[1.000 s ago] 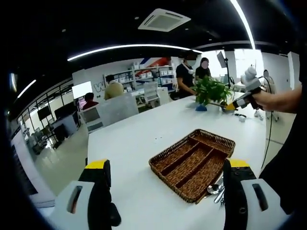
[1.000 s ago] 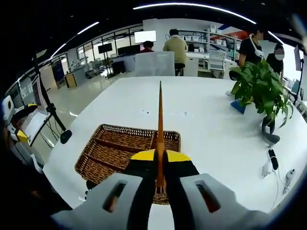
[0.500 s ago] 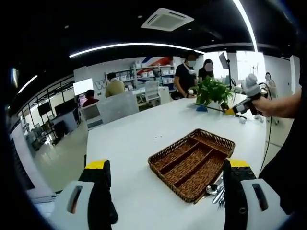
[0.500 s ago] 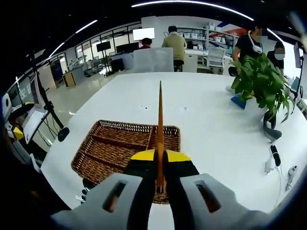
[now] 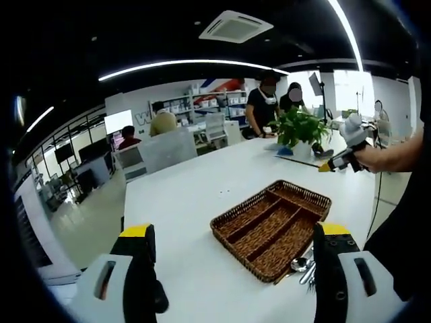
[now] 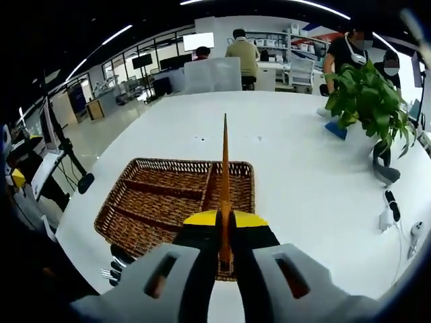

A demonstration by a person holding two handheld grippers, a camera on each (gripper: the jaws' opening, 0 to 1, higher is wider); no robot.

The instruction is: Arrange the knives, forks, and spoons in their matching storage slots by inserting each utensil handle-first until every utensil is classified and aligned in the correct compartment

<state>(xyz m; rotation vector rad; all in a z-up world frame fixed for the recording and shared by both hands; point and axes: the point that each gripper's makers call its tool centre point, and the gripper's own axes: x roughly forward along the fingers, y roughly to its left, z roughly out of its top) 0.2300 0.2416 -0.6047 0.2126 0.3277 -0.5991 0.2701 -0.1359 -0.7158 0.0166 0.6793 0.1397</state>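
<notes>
A brown wicker tray with three long compartments lies on the white table. Its compartments look bare. A small pile of metal spoons and forks rests on the table by the tray's near corner. My left gripper is open, its jaws wide apart and holding nothing, short of the tray. At the right a hand holds my right gripper up in the air. In the right gripper view my right gripper is shut on a thin orange utensil that points forward above the tray. The pile of utensils lies at lower left.
A potted plant stands on the table behind the tray, also seen at the far right. Cables and small chargers lie near the table's right edge. A dark stand rises beside the table's left side. People stand and sit at the back.
The right gripper has come down a little, still holding the orange utensil, and the tray looks slightly nearer in its view. The left gripper has barely moved.
</notes>
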